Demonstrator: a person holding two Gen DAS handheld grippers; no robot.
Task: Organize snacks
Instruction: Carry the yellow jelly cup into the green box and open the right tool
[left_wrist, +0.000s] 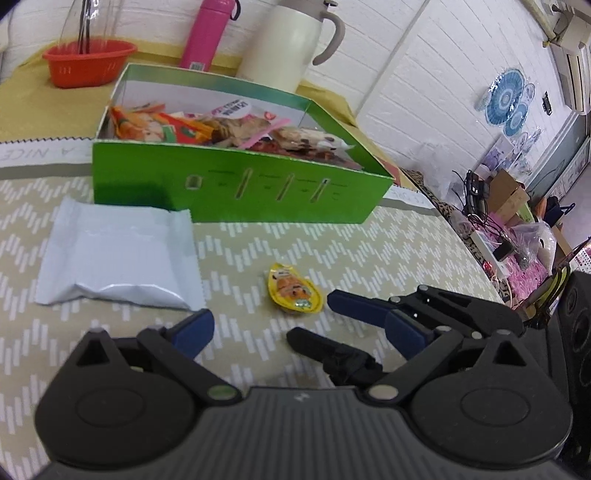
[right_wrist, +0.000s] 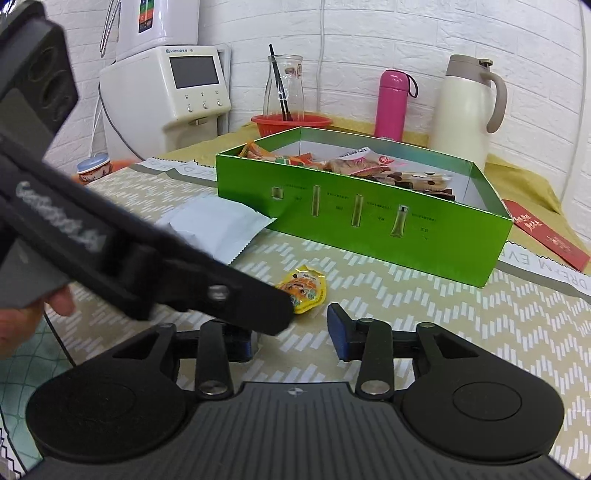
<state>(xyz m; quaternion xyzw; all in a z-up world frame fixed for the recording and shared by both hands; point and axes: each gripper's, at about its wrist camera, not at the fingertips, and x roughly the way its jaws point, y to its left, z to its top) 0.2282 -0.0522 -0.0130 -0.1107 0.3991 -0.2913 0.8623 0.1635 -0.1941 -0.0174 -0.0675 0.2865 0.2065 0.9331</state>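
At twelve o'clock, your green box (right_wrist: 369, 218) already holds most snacks. Two are left out: yellow packet (left_wrist: 293, 293) dead ahead, white pouch (left_wrist: 118, 258) at ten. Left gripper (left_wrist: 295, 332) and right gripper (right_wrist: 291, 332) both gape wide, holding nothing.

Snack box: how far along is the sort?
Done: green box already holds several snack packs. In hand: nothing; both the left hand-held gripper and right hand-held gripper are open, converging on the small yellow snack. Left: that snack and the white packet, both on the mat outside the box.
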